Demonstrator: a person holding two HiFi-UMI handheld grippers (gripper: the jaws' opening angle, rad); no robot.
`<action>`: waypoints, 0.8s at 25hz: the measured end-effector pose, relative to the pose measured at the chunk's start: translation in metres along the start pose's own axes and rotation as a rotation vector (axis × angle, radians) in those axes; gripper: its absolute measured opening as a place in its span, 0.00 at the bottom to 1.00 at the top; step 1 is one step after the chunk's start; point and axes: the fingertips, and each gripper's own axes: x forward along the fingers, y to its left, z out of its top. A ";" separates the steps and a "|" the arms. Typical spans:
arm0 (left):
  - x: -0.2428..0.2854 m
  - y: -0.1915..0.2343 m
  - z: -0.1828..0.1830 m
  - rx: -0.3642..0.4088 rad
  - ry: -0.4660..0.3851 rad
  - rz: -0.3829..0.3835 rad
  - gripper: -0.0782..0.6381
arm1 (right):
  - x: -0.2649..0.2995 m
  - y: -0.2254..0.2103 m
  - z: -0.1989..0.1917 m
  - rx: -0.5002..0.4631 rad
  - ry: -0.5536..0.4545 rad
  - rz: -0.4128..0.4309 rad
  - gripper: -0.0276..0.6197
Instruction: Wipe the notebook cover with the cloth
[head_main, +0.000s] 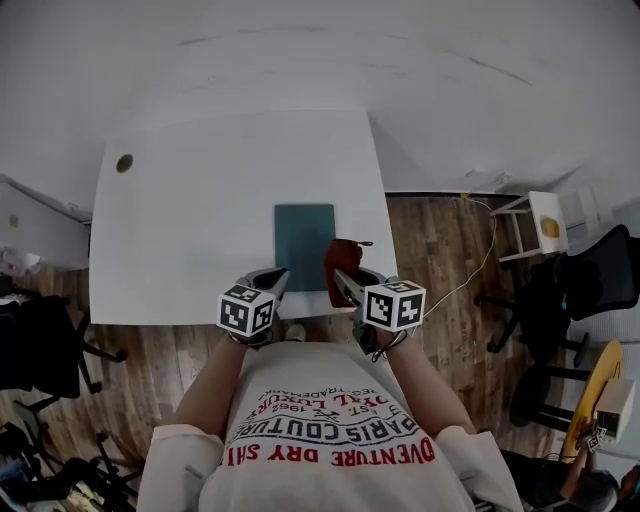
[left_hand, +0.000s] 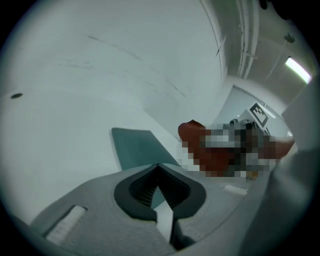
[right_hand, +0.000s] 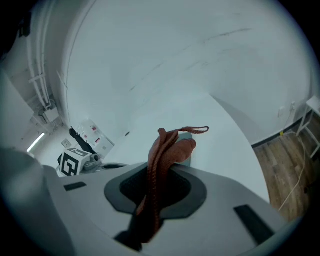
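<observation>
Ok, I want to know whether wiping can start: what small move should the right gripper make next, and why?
Probably ease the right gripper down and leftward onto the teal notebook. It is shut on the red cloth, which sits at the notebook's right edge, most of the cover bare. The left gripper is shut, empty, by the near edge.

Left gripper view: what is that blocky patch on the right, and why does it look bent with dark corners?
Left gripper view: a mosaic added afterwards, not a real thing; the red cloth shows at its left edge. Both gripper views: wide-angle lenses curve lines and blacken the corners. Head view: the white table bulges likewise, under soft, even light.
</observation>
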 end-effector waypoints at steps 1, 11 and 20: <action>-0.005 -0.004 0.015 0.025 -0.039 0.005 0.12 | -0.002 0.006 0.009 -0.044 -0.033 -0.011 0.16; -0.115 -0.048 0.173 0.253 -0.500 0.015 0.12 | -0.050 0.074 0.115 -0.444 -0.421 -0.090 0.16; -0.178 -0.065 0.218 0.452 -0.664 0.132 0.12 | -0.089 0.117 0.153 -0.688 -0.622 -0.164 0.16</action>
